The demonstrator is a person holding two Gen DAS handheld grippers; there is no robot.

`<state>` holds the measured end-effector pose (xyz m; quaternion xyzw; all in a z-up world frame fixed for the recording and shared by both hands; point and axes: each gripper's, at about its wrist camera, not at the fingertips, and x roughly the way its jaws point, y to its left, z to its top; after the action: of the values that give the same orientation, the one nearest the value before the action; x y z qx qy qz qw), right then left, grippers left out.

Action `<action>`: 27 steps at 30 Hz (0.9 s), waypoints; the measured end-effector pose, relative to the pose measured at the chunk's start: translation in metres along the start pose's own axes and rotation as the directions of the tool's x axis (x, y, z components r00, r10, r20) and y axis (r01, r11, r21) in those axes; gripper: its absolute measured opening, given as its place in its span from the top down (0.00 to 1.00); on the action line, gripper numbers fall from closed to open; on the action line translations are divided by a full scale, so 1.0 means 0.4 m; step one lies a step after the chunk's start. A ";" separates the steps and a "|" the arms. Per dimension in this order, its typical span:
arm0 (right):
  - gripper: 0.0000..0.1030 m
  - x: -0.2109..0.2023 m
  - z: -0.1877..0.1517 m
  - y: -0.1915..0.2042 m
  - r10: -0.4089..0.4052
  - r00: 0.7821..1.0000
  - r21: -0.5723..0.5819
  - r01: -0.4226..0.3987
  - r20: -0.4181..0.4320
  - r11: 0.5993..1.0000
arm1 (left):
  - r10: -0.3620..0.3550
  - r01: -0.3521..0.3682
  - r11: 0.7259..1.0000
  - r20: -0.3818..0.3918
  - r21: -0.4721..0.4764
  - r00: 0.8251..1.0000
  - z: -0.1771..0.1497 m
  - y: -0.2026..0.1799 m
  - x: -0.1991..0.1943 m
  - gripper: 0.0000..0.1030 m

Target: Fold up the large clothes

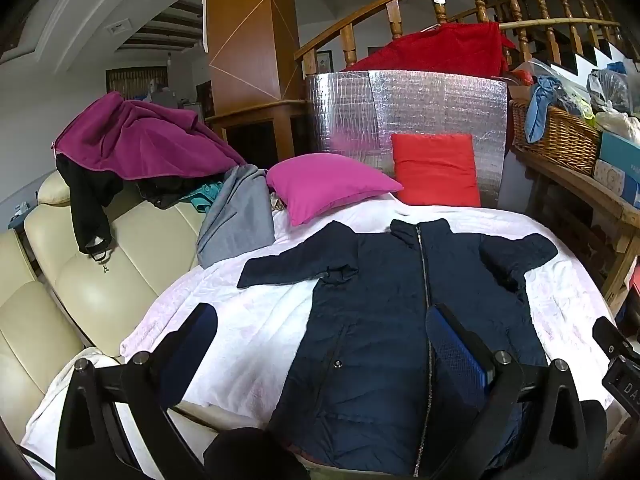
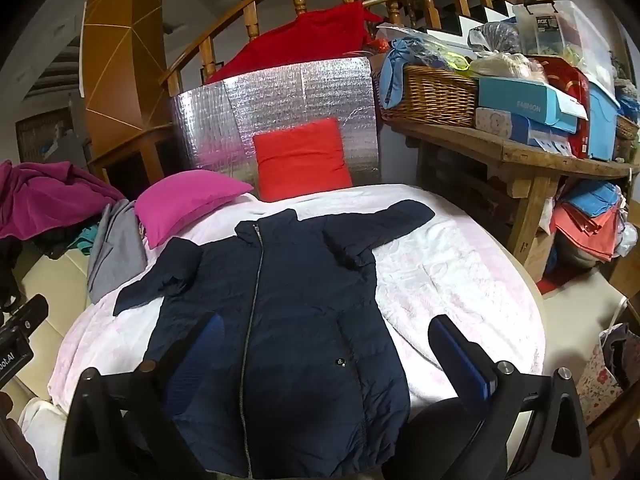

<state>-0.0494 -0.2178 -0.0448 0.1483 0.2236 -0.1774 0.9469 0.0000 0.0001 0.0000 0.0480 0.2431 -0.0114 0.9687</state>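
A dark navy padded jacket [image 1: 400,300] lies flat, front up and zipped, on a white-pink blanket [image 1: 248,312], collar away from me and both sleeves spread outward. It also shows in the right wrist view [image 2: 288,304]. My left gripper [image 1: 324,332] is open and empty, held above the jacket's lower left part. My right gripper [image 2: 324,340] is open and empty, above the jacket's lower right part. The left gripper's body shows at the left edge of the right wrist view.
A magenta pillow [image 1: 324,184] and a red pillow [image 1: 436,168] lean at the far end by a silver foil panel [image 1: 408,108]. A cream sofa [image 1: 100,280] with piled clothes [image 1: 136,140] is left. A wooden bench [image 2: 520,152] with a basket [image 2: 432,96] and boxes is right.
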 end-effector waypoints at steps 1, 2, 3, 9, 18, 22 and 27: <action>0.00 0.000 -0.001 0.001 0.000 1.000 0.000 0.000 0.000 1.000 | 0.001 -0.001 1.000 0.001 0.000 1.000 0.000 0.001 0.000 0.00; 0.00 0.001 -0.001 0.001 0.000 1.000 0.000 0.000 -0.001 1.000 | 0.000 0.000 1.000 0.001 0.000 1.000 0.000 0.001 0.000 0.00; 0.00 0.001 -0.001 0.001 0.000 1.000 0.000 0.000 -0.002 1.000 | 0.001 -0.001 1.000 -0.001 -0.001 1.000 0.002 -0.001 -0.002 0.00; 0.00 0.009 -0.002 0.002 0.004 1.000 0.003 -0.004 -0.017 1.000 | 0.002 -0.002 1.000 -0.004 -0.001 1.000 0.001 -0.008 -0.004 0.00; 0.00 0.011 -0.007 0.004 0.006 1.000 0.003 -0.006 -0.024 1.000 | 0.003 -0.004 1.000 -0.003 -0.010 1.000 0.000 0.007 0.003 0.00; 0.00 0.012 -0.010 0.007 0.006 1.000 0.003 -0.006 -0.028 1.000 | 0.008 -0.008 1.000 -0.010 -0.010 1.000 0.003 0.003 0.000 0.00; 0.00 0.013 -0.012 0.008 0.007 1.000 0.003 -0.007 -0.030 1.000 | 0.009 -0.009 1.000 0.000 -0.018 1.000 0.003 0.007 0.001 0.00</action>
<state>-0.0456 -0.2144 -0.0507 0.1530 0.2371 -0.1723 0.9438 0.0010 0.0026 0.0011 0.0405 0.2432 -0.0051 0.9691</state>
